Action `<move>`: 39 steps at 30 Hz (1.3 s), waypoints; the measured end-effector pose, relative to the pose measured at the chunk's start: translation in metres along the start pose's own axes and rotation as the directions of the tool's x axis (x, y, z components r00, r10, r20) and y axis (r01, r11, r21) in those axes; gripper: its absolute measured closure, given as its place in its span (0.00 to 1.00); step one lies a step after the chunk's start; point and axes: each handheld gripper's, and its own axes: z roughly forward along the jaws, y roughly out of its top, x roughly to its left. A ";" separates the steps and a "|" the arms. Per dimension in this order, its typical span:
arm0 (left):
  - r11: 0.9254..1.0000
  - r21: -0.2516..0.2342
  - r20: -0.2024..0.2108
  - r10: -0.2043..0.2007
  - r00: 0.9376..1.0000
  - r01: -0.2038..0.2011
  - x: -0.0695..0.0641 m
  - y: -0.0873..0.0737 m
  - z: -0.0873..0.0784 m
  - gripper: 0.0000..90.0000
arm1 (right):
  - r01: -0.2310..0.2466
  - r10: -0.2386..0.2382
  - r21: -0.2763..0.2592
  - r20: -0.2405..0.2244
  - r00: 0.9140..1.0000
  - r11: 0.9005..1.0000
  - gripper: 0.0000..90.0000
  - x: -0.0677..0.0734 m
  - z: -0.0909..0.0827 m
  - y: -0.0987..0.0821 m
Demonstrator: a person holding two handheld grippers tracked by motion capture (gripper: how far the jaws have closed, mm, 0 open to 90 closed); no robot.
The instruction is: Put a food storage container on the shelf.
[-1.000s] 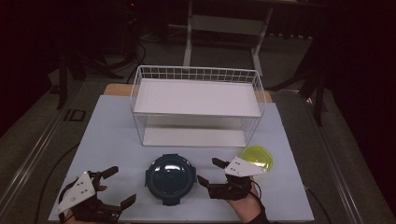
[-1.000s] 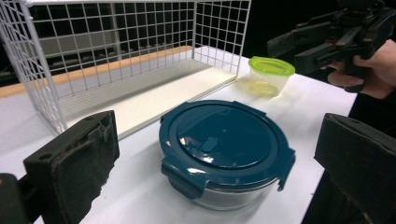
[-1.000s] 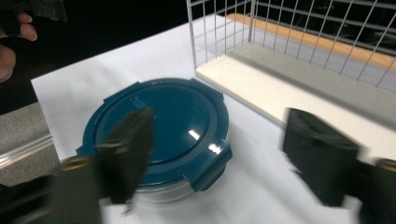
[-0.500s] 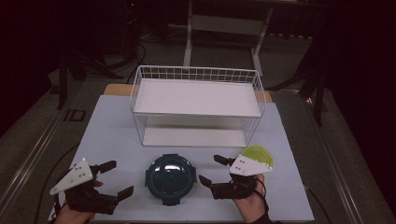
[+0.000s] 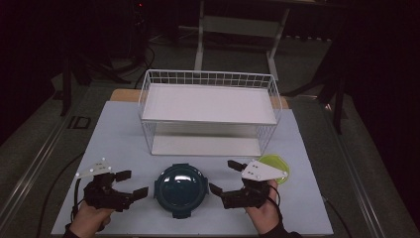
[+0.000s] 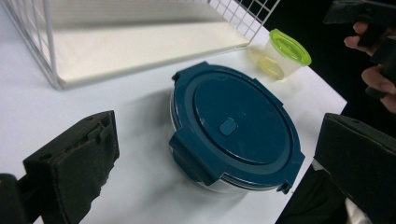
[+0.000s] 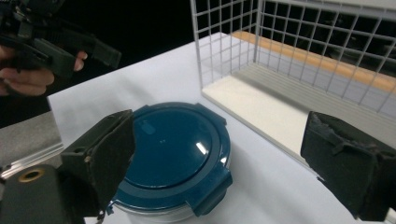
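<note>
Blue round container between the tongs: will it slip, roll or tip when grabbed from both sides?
The blue round container looks rigid and squat, sitting flat on the table, so tipping or rolling seems unlikely. Its glossy lid and curved wall may slip under side pressure. The clip tabs on the rim could offer surer purchase.

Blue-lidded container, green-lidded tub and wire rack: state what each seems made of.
Blue-lidded container: apparently plastic lid, smooth with a slight sheen and moulded clip tabs; the base looks clear, glass or plastic.
Green-lidded tub: translucent plastic by its see-through wall.
Wire rack: probably white-coated metal wire, with flat matte shelves.
</note>
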 end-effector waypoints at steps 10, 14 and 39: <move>0.969 0.135 0.012 -0.212 0.977 0.209 0.017 -0.007 0.034 0.04 | -0.056 0.057 0.037 -0.022 0.998 0.998 0.11 0.000 0.010 -0.010; 0.931 0.176 0.014 -0.327 0.945 0.319 0.026 -0.010 0.043 0.12 | -0.074 0.076 0.050 -0.036 0.996 0.996 0.13 -0.001 0.013 -0.014; 0.821 0.288 0.108 -0.539 0.835 0.493 0.043 -0.020 0.060 0.56 | -0.150 0.157 0.118 -0.052 0.986 0.982 0.22 -0.010 0.020 -0.026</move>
